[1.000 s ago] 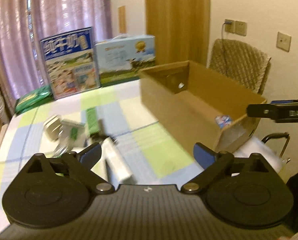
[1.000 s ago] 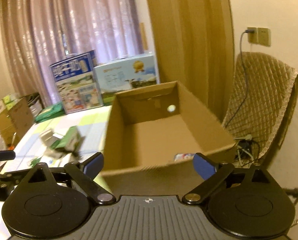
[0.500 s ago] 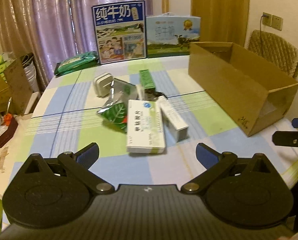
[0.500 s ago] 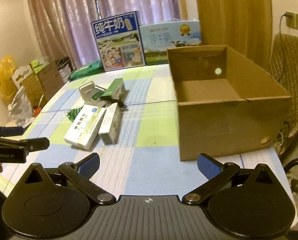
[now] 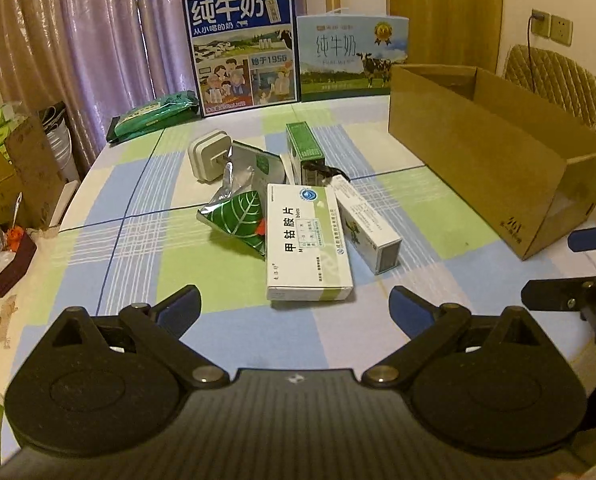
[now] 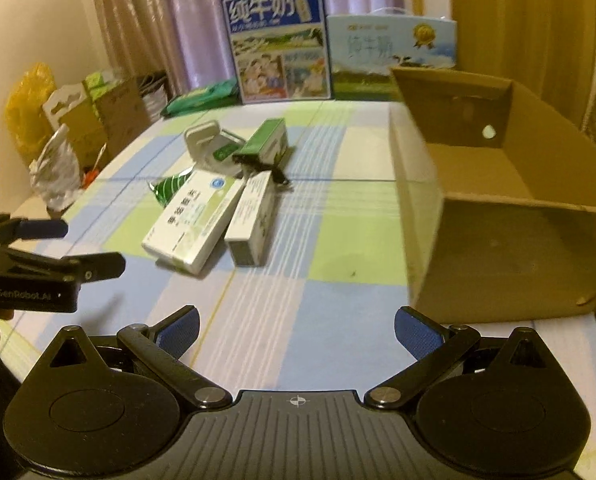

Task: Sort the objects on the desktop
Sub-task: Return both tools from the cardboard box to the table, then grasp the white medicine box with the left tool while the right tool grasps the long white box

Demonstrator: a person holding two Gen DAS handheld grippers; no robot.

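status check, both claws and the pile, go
Left claw open, empty, short of the pile. Right claw open, empty. Large white medicine box nearest, narrow white box touching its right side. Cardboard box right, path clear.

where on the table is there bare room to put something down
Free: the near strip of tablecloth between the left tool and the white medicine box; also the lane between the narrow white box and the cardboard box. Crowded: the centre, where the boxes, foil pouch and white adapter bunch together.
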